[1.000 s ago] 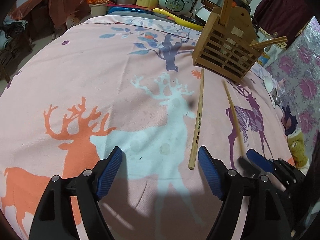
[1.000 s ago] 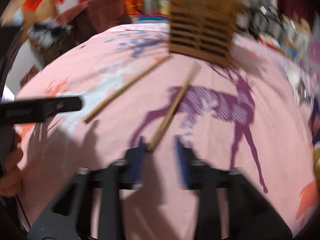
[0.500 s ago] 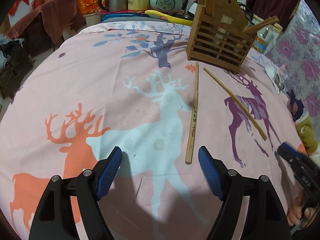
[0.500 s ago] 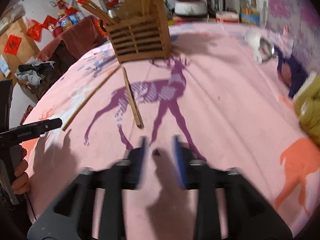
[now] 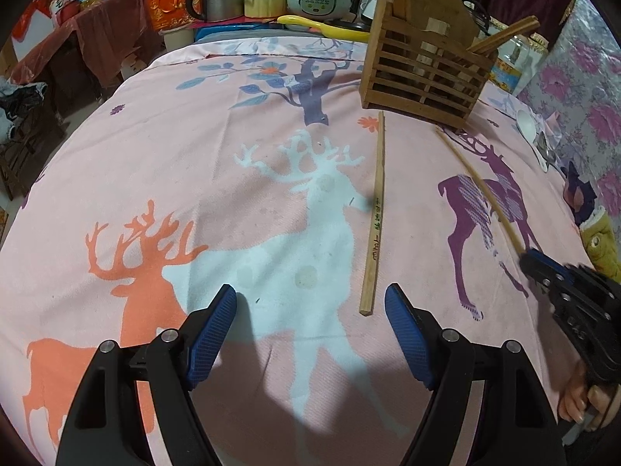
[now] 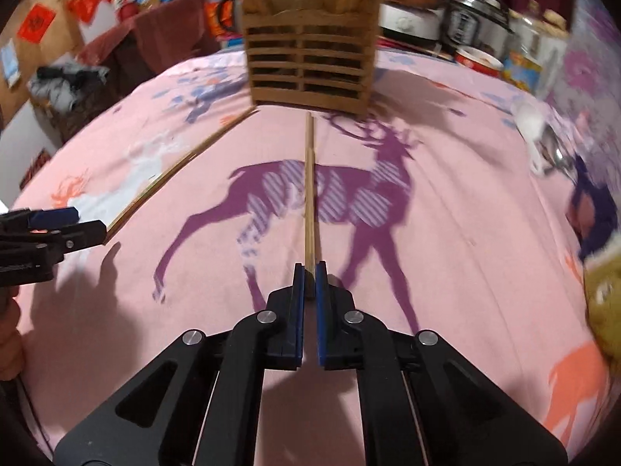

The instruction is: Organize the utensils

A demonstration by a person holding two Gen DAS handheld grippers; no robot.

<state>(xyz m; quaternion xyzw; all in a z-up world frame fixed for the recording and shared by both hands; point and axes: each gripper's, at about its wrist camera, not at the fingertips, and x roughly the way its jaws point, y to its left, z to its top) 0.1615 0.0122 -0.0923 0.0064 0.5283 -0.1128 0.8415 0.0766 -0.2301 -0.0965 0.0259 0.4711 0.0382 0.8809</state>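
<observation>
Pink deer-print cloth is covering the tabletop [image 5: 163,147], with a wooden rack [image 6: 310,66] sitting at twelve o'clock. Right gripper [image 6: 309,272] is clamping one chopstick [image 6: 309,186] by its near end (fingers just closed). Left gripper [image 5: 310,310] is hovering, fingers spread, another chopstick [image 5: 375,217] lying ahead.

the cloth [image 5: 217,124] is pale pink, printed with deer in orange, white and purple (the purple one striped on its body) plus a blue-leaved tree with a purple trunk. the chopsticks [image 5: 375,213] and slatted rack [image 5: 423,73] are light brown wood, one stick bearing small green and red marks. both grippers [image 6: 309,272] are black with blue pads [image 5: 211,334], and the wall covering [image 5: 594,89] is lilac with magenta flowers.
</observation>
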